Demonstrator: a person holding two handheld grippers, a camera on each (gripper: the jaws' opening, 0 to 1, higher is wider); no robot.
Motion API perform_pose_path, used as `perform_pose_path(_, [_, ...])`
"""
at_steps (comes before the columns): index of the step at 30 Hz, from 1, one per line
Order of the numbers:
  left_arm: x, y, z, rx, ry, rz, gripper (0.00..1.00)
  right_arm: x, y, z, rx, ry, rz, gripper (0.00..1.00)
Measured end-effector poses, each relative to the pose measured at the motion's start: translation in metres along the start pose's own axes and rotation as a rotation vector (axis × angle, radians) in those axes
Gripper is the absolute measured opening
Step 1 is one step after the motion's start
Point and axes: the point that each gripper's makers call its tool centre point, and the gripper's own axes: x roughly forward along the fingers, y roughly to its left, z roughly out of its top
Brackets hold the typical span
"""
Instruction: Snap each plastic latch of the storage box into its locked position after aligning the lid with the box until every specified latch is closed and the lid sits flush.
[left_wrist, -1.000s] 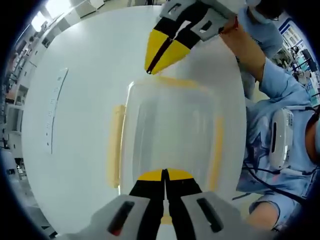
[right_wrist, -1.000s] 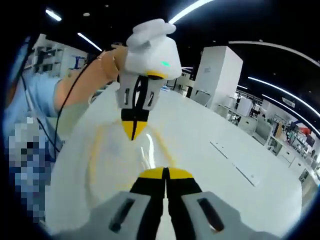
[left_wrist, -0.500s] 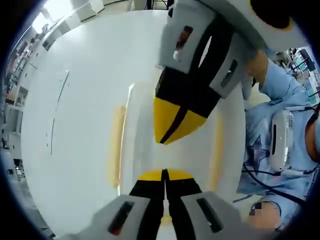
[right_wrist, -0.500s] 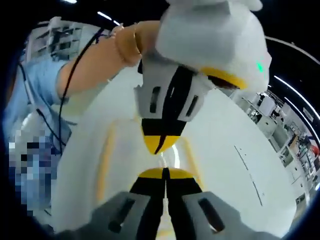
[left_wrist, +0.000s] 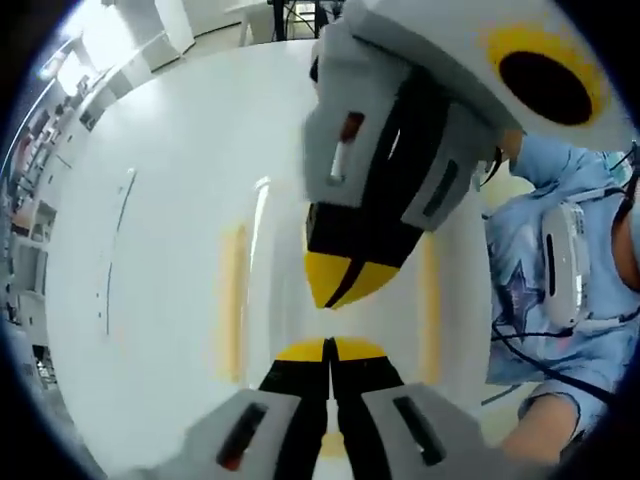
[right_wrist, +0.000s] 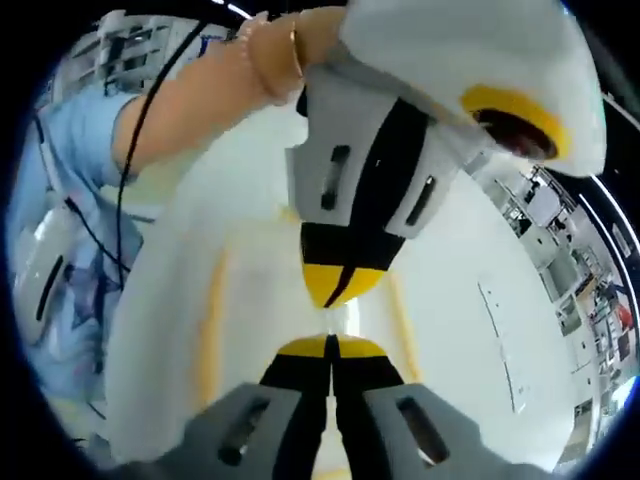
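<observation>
Here, in the left gripper view, a white table (left_wrist: 150, 300) curves away to the left of the left gripper (left_wrist: 330, 350), whose black jaws with yellow tips are pressed together and pinch nothing. Just left of those tips runs a yellow latch (left_wrist: 232, 300) along one long side of the clear storage box (left_wrist: 280, 260), which lies directly ahead of and under the jaws with its see-through lid on. Straight ahead, the right gripper (left_wrist: 345, 285) points back toward the camera, its own yellow tips closed tight and nearly nose to nose with the left gripper's tips above the lid. Right of both runs a second yellow latch (left_wrist: 430, 290) on the box's opposite side, and beyond it sits a person in a light blue shirt (left_wrist: 550, 300).

In the right gripper view, the person's blue sleeve (right_wrist: 70, 180) and bare forearm (right_wrist: 200, 110), wearing a thin bracelet, lie left of the right gripper (right_wrist: 330, 352), which is shut and empty. A yellow latch (right_wrist: 210, 320) flanks its left side along the box (right_wrist: 260, 300). Dead ahead, the left gripper (right_wrist: 343, 285) faces it, tips together and almost touching. Another yellow latch (right_wrist: 397, 300) runs to the right, with the table (right_wrist: 470, 380) beyond.
</observation>
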Motion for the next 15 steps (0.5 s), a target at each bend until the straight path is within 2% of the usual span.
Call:
perform_pose_path(2, [-0.001,-0.001,0.0,0.036,-0.046,-0.002,0.0,0.0,0.0,0.0,-0.014,0.019,-0.015,0.0])
perform_pose_path(3, [-0.003,-0.001,-0.001,0.03,-0.11,-0.006,0.0,0.0,0.0,0.0,-0.039,0.035,-0.026,0.0])
perform_pose_path(5, [-0.005,-0.001,-0.001,0.036,-0.177,-0.015,0.0,0.0,0.0,0.001,-0.093,0.061,-0.036,0.0])
perform_pose_path(6, [-0.006,-0.002,-0.003,0.034,-0.234,-0.031,0.0,0.001,0.002,0.002,-0.107,0.082,-0.045,0.0])
perform_pose_path(10, [-0.011,0.0,-0.016,0.02,-0.293,-0.017,0.0,0.003,0.001,0.004,-0.111,0.098,-0.044,0.0])
perform_pose_path(15, [-0.021,0.007,-0.041,0.004,-0.318,0.081,0.0,0.004,0.002,0.006,-0.104,0.121,-0.04,0.0])
